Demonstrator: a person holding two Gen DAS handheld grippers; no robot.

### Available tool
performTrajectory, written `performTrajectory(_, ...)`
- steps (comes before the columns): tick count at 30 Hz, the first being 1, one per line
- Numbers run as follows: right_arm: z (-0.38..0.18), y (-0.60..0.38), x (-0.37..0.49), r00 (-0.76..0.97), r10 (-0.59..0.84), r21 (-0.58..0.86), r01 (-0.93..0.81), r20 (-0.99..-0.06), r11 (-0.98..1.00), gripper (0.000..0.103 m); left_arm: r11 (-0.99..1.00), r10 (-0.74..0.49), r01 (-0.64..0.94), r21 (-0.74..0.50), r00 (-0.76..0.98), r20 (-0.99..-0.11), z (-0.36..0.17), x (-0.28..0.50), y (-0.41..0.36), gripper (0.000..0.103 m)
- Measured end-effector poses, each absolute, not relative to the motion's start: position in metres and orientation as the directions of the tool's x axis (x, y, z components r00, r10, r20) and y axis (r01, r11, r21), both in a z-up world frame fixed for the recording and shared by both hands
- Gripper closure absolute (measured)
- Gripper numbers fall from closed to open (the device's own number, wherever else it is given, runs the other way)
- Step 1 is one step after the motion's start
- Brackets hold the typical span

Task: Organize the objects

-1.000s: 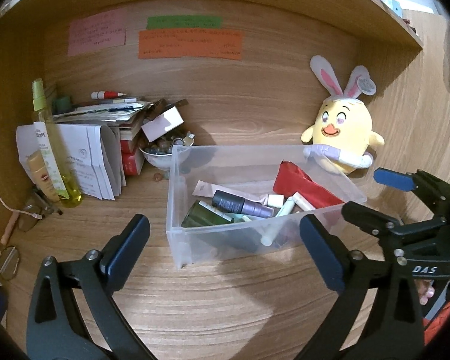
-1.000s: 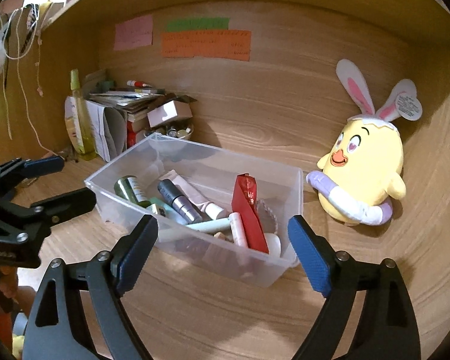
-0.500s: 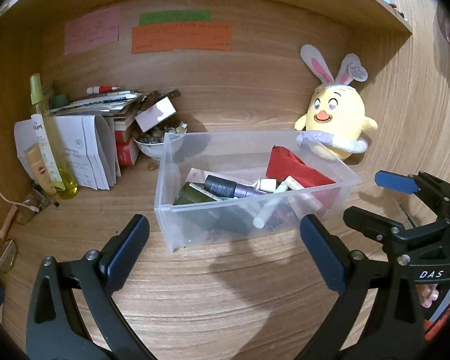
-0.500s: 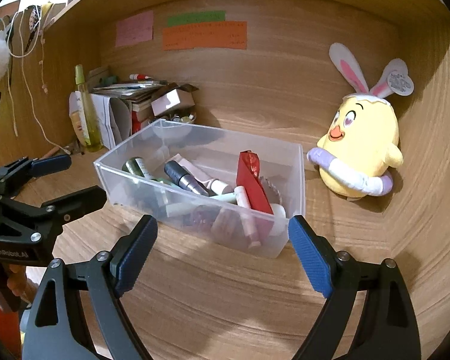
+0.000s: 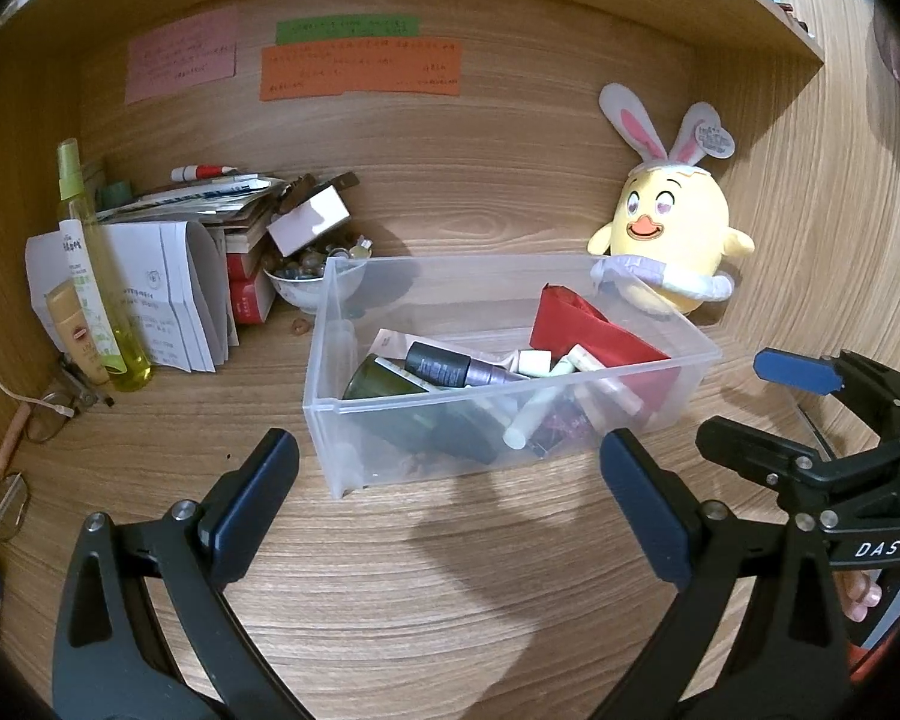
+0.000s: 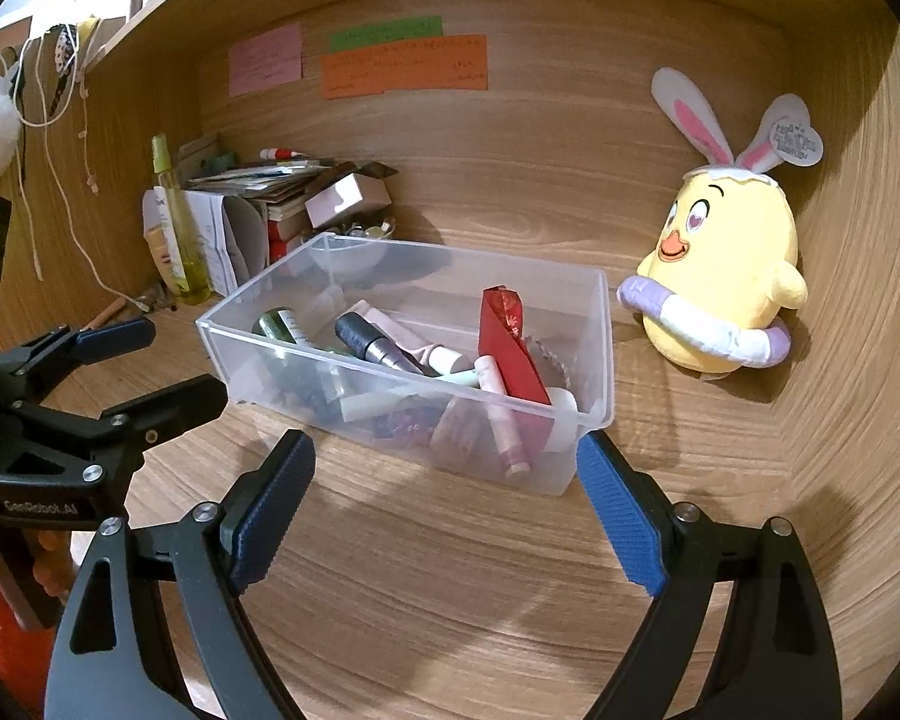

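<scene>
A clear plastic bin (image 5: 510, 450) (image 6: 600, 324) stands on the wooden desk. It holds cosmetic tubes, a dark green jar (image 5: 378, 381), a dark bottle (image 6: 369, 342) and a red packet (image 5: 594, 330) (image 6: 507, 336). My left gripper (image 5: 447, 510) is open and empty, just short of the bin's near wall; it also shows in the right wrist view (image 6: 150, 366). My right gripper (image 6: 447, 510) is open and empty in front of the bin's right corner; it also shows in the left wrist view (image 5: 774, 402).
A yellow chick plush with rabbit ears (image 5: 669, 240) (image 6: 720, 276) sits right of the bin against the back wall. At the left stand papers and books (image 5: 174, 276), a bowl of small items (image 5: 306, 279), a yellow-green spray bottle (image 5: 99, 294) and glasses (image 5: 6, 504).
Both grippers have pulled back a little from the bin and stayed open. The bin sits farther away and more centred in both views.
</scene>
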State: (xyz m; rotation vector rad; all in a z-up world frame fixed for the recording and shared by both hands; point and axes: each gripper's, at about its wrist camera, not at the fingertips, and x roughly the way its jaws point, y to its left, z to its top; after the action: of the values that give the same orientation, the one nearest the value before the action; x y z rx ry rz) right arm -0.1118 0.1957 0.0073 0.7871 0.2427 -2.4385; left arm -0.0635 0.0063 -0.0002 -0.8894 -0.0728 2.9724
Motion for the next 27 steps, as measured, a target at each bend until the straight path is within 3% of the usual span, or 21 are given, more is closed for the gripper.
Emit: performTrajectory(27, 0.0048, 0.1951, -0.1099, -0.661, -0.464, 0.014, 0.567, -0.589, -0.824, 0.015, -0.998, 0.055, -0.036, -0.046, -0.836, -0.545, 0.0002, -0.0602, 0.0115, 0.001)
